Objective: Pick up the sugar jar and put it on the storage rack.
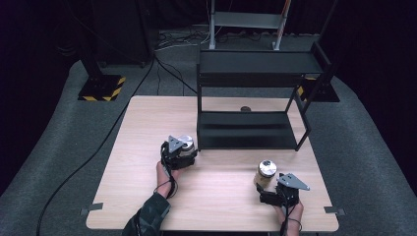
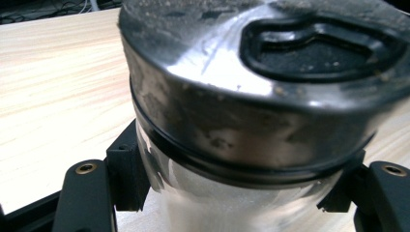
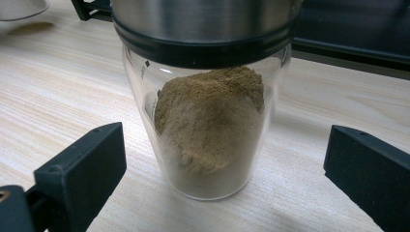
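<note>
Glass jar [image 2: 232, 203] — fragile, slippery, clamped below lid [image 2: 251, 92] by left gripper [image 2: 232, 193]; right gripper [image 3: 225, 169] open around brown-powder jar [image 3: 208, 130] at five o'clock.

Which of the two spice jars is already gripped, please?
The jar by the shelf, clamped in the left hand-held gripper; the brown-powder jar stands free between open jaws.

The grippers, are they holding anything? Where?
The left gripper grips a clear jar by its glass sides, under the metal lid. The right gripper is open around the brown-powder jar.
</note>
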